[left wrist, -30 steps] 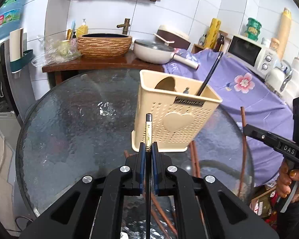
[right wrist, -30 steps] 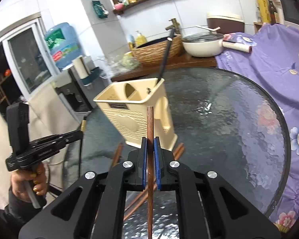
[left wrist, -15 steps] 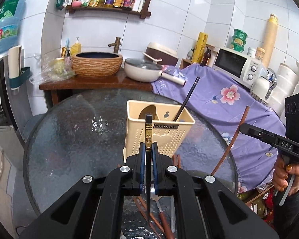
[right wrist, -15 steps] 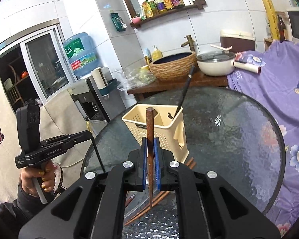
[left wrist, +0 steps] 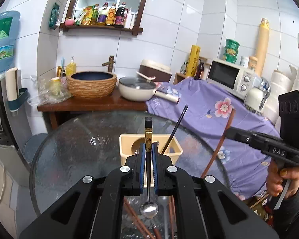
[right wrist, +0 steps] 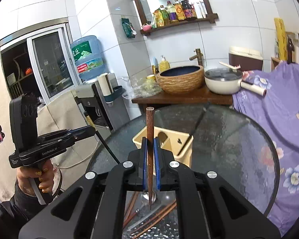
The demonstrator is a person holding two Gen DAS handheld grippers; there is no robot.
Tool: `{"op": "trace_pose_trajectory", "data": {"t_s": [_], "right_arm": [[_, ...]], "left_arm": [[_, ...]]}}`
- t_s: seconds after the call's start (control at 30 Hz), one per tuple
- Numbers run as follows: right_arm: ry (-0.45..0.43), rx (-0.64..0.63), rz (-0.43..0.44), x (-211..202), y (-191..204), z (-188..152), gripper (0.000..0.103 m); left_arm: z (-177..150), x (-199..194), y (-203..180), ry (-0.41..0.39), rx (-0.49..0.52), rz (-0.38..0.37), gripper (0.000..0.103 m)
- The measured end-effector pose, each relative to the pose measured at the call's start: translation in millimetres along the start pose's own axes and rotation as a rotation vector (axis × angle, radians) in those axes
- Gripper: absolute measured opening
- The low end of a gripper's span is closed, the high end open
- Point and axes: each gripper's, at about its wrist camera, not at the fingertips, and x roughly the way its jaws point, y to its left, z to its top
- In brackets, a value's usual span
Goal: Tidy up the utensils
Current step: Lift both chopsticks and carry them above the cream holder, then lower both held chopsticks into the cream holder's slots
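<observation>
My left gripper [left wrist: 149,149] is shut on a black-handled spoon [left wrist: 149,135] with a gold band, held upright, bowl down, above the table. My right gripper [right wrist: 150,145] is shut on a brown wooden chopstick [right wrist: 150,123], held upright, tip down. The cream utensil holder [left wrist: 175,149] stands on the glass table [left wrist: 69,149] just beyond both grippers, also seen in the right wrist view [right wrist: 181,145], with a black utensil [left wrist: 177,127] leaning in it. Several chopsticks [right wrist: 155,219] and a spoon lie on the table below the grippers.
A wooden counter [left wrist: 89,104] behind the table holds a woven basin [left wrist: 91,83] and a white pan [left wrist: 137,91]. A purple flowered cloth [left wrist: 209,111] covers the right side, with a microwave [left wrist: 229,77] on it. A water dispenser [right wrist: 89,59] stands left.
Both grippers have risen well above the table with their utensils and tilted up; the holder now sits lower and smaller in both views.
</observation>
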Motion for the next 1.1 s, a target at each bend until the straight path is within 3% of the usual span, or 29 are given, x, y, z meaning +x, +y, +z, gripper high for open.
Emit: {"op": "trace_pose_trajectory", "data": {"t_s": [0.33,0.6,0.8,1.1], "right_arm": [[-0.115,-0.014,-0.014,-12.5,13.1,71.0,0.007],[-0.218,-0.018,-0.133,4.1,7.8,110.5,0.007],[-0.175,0.025,-0.179,41.0,-13.2,91.4,0.007],[-0.082,0.105,-0.172,77.6,-39.5,49.0,0.007]], "left_arm": [[70.3,-16.1,-8.8,-0.117,-0.003,0.012,0.006],[113.4,10.8,-2.7,-0.203,-0.046,0.103,0.006],[92.5,52.7,13.5,-0.152,-0.089,0.148,0.006],[44.1,88.2,37.3,-0.044,-0.137,0.143,0.006]]}}
